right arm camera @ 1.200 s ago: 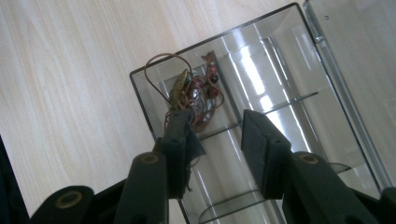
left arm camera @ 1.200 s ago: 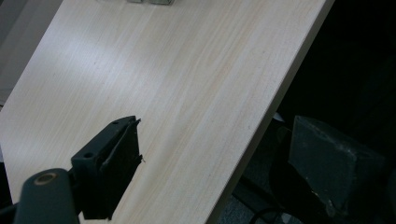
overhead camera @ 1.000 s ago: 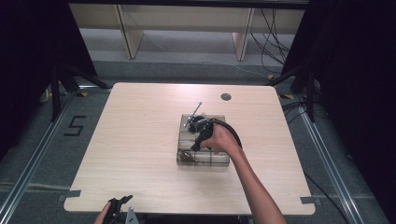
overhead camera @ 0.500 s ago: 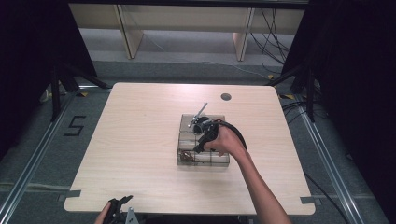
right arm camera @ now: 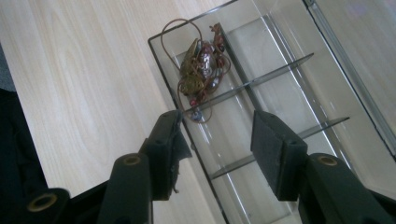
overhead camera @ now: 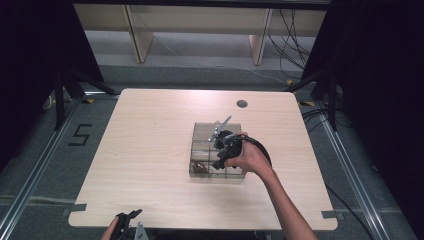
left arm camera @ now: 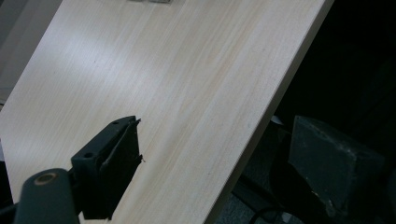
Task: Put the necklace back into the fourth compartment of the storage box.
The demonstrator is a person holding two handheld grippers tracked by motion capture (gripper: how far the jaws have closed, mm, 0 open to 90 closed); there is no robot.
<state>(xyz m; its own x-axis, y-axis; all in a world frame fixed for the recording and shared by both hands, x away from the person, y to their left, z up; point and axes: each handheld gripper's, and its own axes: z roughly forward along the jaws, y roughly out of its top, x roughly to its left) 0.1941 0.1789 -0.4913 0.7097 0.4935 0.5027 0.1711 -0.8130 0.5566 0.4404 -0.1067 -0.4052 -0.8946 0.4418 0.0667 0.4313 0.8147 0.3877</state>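
A clear box (overhead camera: 202, 131) with several compartments stands on the wooden table (overhead camera: 150, 150). A brown beaded necklace (overhead camera: 199, 167) lies bunched in its near left corner compartment; in the right gripper view the necklace (right arm camera: 201, 65) rests just beyond the jaws. My right gripper (overhead camera: 219, 161) hovers over the near side of the box (right arm camera: 161, 70). Its jaws have just been opening, and the right gripper (right arm camera: 218, 123) stands open with nothing between the pads. My left gripper (overhead camera: 125, 225) waits at the table's near left edge. In its own view the left gripper (left arm camera: 217, 126) is open and holds nothing.
A dark round grommet (overhead camera: 242, 104) sits near the table's far edge. Wooden shelving legs (overhead camera: 135, 35) and cables (overhead camera: 295, 45) stand on the floor beyond. A taped "5" (overhead camera: 80, 135) marks the floor at the left. Bare tabletop (left arm camera: 163, 70) lies left of the box.
My right hand has drawn back toward the near right over the box, away from the necklace's corner. The left gripper has not moved.
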